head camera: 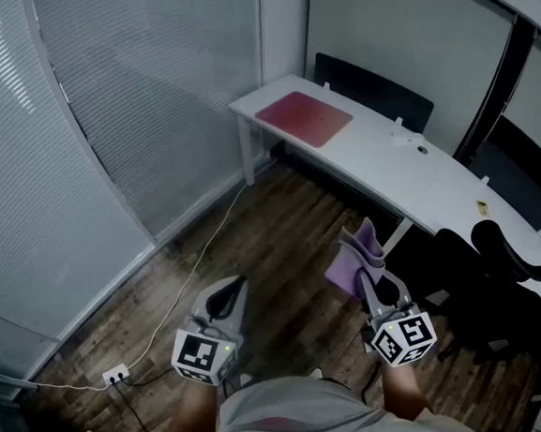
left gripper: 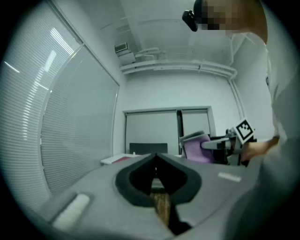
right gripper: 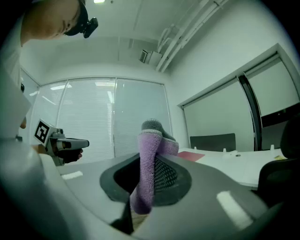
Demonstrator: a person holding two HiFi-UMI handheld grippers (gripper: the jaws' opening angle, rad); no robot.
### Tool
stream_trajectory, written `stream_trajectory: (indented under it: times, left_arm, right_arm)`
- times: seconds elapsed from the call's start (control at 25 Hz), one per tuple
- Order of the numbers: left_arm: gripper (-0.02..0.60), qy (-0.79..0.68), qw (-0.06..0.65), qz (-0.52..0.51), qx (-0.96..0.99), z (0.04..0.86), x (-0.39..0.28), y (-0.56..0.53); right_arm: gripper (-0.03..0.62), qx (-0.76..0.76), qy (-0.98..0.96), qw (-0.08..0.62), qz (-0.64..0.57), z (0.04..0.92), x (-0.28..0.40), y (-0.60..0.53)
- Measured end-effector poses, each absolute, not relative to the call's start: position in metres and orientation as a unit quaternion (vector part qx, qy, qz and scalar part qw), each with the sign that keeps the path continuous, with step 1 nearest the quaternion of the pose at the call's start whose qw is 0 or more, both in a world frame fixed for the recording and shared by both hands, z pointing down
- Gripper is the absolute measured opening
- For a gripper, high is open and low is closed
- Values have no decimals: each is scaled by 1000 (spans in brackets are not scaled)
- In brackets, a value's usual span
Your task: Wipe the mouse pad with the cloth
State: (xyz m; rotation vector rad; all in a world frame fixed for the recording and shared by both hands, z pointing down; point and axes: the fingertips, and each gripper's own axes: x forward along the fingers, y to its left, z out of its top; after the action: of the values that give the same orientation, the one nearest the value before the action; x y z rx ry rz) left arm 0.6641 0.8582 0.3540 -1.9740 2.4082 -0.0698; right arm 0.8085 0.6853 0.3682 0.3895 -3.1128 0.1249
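Head view: we see both claws held low in front of the person, above the wooden floor (head camera: 281, 228) and well apart from the white bench (head camera: 393, 167) that runs along the far wall.

The left claw (head camera: 230, 287) has its jaws pressed together at the tips. In the left gripper view nothing sits between them, and only a sliver of floor shows through the gap behind the tips.

The right claw (head camera: 374, 284) is pinching the purple cloth (head camera: 357, 253). In the right gripper view the cloth stands upright between the jaws, its folded top rising above them and its lower edge hanging below the grip. The left gripper view shows the same cloth from the side, jutting out ahead of the right claw's marker cube (left gripper: 243, 130).

The red mouse pad (head camera: 304, 118) lies flat near the left end of the bench, close to its front edge, with no claw near it. A few small items lie farther along the bench top, too small to identify.

Black office chairs (head camera: 502, 279) stand in front of the bench at the right. A white power strip (head camera: 115, 374) lies on the floor at the left, beside the blind-covered glass wall (head camera: 147, 99), and its cable trails toward the bench.
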Motion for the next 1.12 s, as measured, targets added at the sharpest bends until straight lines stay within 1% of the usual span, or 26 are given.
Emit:
stream_trajectory:
  times: [0.6,0.92,1.12]
  left_arm:
    - [3,773,6,-24,-634,357,660,865]
    - [3,779,1,-22,-626,361,657,872]
    - [3,781,-5,-20,-624,364,653,876]
  right_arm:
    - [44,116,-992,17,43,373,799,696]
    - [48,96,-994,1,60,376,792,700]
    - [48,98,-993,13,71,380,786,701]
